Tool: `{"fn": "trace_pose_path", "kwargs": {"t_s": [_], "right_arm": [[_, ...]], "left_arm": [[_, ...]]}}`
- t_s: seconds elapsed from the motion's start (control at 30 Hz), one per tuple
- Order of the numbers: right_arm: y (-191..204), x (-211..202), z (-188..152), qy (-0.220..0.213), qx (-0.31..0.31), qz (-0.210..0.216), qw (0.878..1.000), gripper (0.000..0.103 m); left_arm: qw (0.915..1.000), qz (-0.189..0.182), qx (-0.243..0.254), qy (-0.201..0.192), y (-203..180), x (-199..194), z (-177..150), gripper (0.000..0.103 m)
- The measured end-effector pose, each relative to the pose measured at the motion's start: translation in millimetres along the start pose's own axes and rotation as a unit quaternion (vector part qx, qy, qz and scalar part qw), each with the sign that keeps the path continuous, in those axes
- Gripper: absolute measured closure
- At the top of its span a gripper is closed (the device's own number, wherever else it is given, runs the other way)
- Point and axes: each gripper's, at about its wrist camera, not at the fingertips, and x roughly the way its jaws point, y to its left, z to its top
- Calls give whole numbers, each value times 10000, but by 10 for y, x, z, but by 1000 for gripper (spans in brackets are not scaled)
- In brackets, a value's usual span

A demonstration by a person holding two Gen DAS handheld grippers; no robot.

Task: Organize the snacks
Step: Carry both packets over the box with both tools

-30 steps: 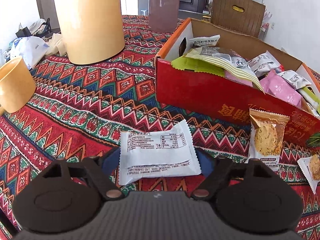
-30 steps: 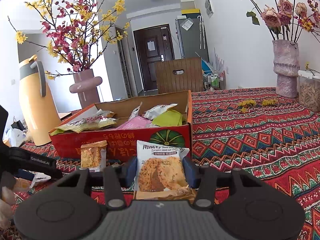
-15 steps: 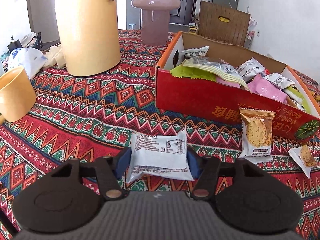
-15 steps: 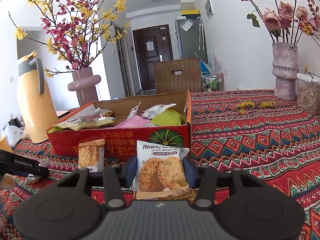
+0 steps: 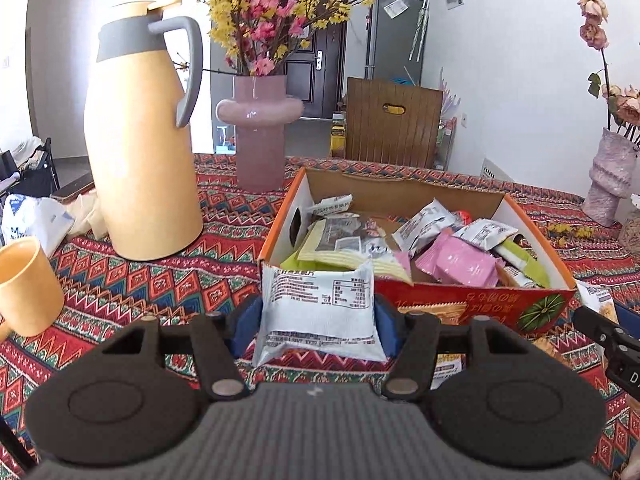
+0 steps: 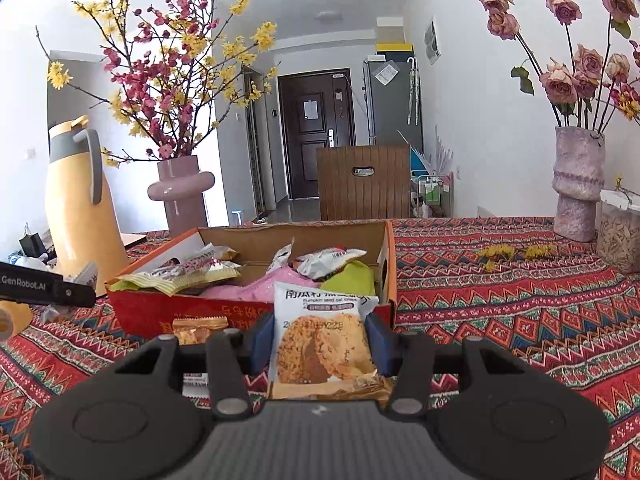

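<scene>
White foil snack pkt (image 5: 318, 312) pinched in left gripper (image 5: 316, 320), cookie pkt (image 6: 325, 344) clamped in right gripper (image 6: 320, 344), both just in front of red box (image 5: 460, 300): lift over front wall, release w/ pkts flat on pile.

Your left gripper (image 5: 318, 322) and right gripper (image 6: 320, 342) look alike: matte black linkage arms with silver pivot screws, round black side discs, a ribbed grey centre body, and blue pads on the jaws. White "GenRobot.AI" lettering marks the left one's side.
</scene>
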Motion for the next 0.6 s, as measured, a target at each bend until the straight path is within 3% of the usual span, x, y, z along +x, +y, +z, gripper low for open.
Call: {"fn": "trace_pose_path", "kwargs": {"t_s": [0.27, 0.6], "right_arm": [[115, 219, 329, -151, -223, -32, 9996, 55], [214, 685, 646, -150, -287, -107, 9994, 55]], "left_arm": [[9995, -133, 172, -238, -213, 29, 312, 43], [9991, -17, 109, -416, -302, 285, 656, 43]]}}
